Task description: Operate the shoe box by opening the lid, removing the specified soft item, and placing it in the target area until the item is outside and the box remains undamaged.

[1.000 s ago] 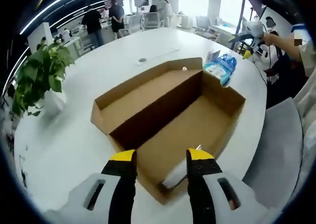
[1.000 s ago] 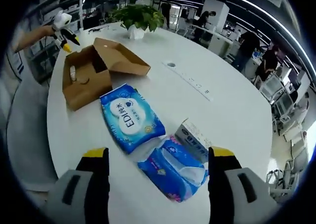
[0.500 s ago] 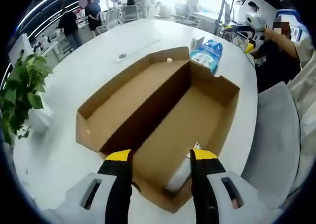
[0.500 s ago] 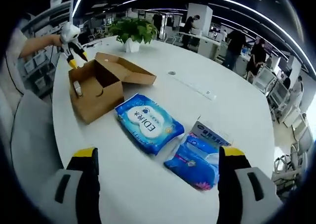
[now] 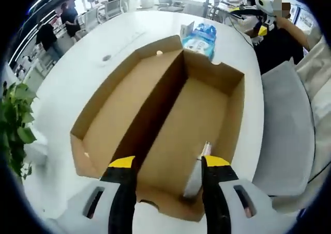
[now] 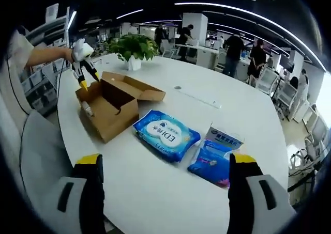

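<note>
**Box open, wipes out: we judge the task near its close**

We work at a big white table [image 6: 170, 192], and on it sits the shoe box [image 5: 170, 136] with its lid [image 5: 124, 110] folded flat back, so the opening step looks done. In the left gripper view the left gripper [image 5: 168, 164] hangs over the near end of the box, jaws well apart and holding nothing; a small pale thing [image 5: 196, 172] lies inside by the near wall, and we cannot tell what it is

The soft item, as we read it, is the blue wipes pack [image 6: 166, 135], lying flat on the table just beside the box [image 6: 111, 102] and outside it. A second blue pack [image 6: 212, 161] and a small carton [image 6: 223, 138] lie close by, touching each other. The right gripper [image 6: 165, 164] hovers back from them, jaws wide and empty

If that spot is the target area, we judge little is left. Otherwise the next move calls for closing on the pack's middle and lifting it clear, away from the cardboard walls
</note>
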`<state>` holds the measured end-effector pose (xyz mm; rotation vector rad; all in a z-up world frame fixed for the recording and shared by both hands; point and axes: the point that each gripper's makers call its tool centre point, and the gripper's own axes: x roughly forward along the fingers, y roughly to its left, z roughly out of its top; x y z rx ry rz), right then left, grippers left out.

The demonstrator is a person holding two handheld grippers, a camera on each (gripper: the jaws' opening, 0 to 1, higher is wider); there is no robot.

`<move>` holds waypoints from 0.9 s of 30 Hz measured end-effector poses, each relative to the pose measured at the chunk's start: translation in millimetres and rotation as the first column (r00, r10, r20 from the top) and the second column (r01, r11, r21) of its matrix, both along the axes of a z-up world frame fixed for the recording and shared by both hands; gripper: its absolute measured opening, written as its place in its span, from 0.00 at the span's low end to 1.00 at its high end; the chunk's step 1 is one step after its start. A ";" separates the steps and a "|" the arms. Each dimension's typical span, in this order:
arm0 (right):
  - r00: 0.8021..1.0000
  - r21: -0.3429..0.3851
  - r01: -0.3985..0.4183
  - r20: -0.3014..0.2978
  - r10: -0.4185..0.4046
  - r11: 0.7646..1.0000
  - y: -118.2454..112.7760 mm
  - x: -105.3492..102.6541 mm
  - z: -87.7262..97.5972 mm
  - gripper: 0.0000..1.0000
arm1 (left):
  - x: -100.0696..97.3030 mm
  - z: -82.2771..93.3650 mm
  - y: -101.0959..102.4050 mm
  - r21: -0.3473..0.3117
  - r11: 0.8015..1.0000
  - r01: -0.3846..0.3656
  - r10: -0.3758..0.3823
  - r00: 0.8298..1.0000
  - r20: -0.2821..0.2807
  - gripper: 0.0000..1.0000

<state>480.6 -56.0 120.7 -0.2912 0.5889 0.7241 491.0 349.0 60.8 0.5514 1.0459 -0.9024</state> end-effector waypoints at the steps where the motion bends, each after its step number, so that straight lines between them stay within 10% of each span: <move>1: 1.000 0.002 0.005 0.000 -0.005 1.000 -0.5 -1.9 0.2 0.96 | 0.2 -1.0 -0.5 0.007 1.000 0.013 -0.013 1.000 -0.003 0.50; 15: 0.998 0.072 0.058 -0.006 -0.058 0.996 15.0 -34.5 4.4 0.96 | -2.3 -25.3 -4.8 0.078 0.982 0.171 -0.162 0.980 -0.118 0.51; 27: 0.996 0.100 0.094 -0.007 -0.094 0.991 21.4 -48.2 8.2 0.96 | -24.8 -49.7 -10.6 0.094 0.941 0.325 -0.290 0.919 -0.268 0.53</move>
